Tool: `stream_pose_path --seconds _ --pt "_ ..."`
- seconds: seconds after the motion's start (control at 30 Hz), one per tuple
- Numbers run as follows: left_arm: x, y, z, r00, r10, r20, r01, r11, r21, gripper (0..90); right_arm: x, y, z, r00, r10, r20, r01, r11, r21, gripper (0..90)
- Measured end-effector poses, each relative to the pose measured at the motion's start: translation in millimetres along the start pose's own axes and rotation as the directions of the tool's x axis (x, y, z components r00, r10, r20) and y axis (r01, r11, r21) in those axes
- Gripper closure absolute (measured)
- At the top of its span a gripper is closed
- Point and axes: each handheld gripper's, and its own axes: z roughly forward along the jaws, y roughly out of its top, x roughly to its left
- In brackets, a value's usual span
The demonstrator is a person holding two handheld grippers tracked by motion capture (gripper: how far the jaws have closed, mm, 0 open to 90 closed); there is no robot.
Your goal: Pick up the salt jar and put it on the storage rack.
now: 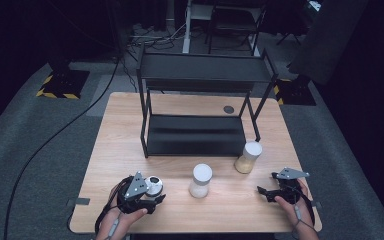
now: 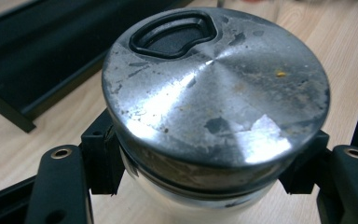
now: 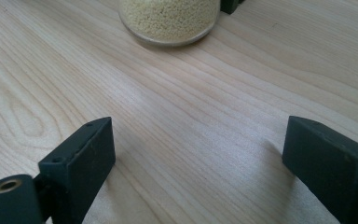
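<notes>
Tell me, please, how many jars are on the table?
3: one jar with a metal lid clamped in the left gripper at front left, a white-lidded jar at centre front, and a grain-filled jar by the black rack's right leg.

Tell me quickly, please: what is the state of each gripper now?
Left gripper: closed on the metal-lidded jar.
Right gripper: open, holding nothing.

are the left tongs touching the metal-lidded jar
Touching. In the left gripper view, both black jaws of the left tongs press against opposite sides of the metal-lidded jar just under its lid, with no gap visible.
</notes>
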Motion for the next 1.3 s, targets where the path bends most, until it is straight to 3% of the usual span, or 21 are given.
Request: stream_pose_path --seconds 0.1,0.53,1.3 --pt "5.5 7.2 -0.4 0.9998 -0.007 0.016 0.007 0.9999 -0.016 29.9 0.0 0.0 0.0 1.0 0.0 0.0 0.0 1.0 0.0 9.3" --pt "18.1 39.5 7.0 0.9999 0.011 0.011 -0.011 0.9999 -0.011 29.9 -0.1 0.0 0.0 1.0 0.0 0.0 0.0 1.0 0.0 9.4" --pt "43.3 59.9 18.7 0.9998 0.002 -0.021 -0.003 0.9985 -0.055 29.9 0.6 -0.4 -0.2 1.0 0.001 0.002 -0.001 1.0 -0.001 9.4"
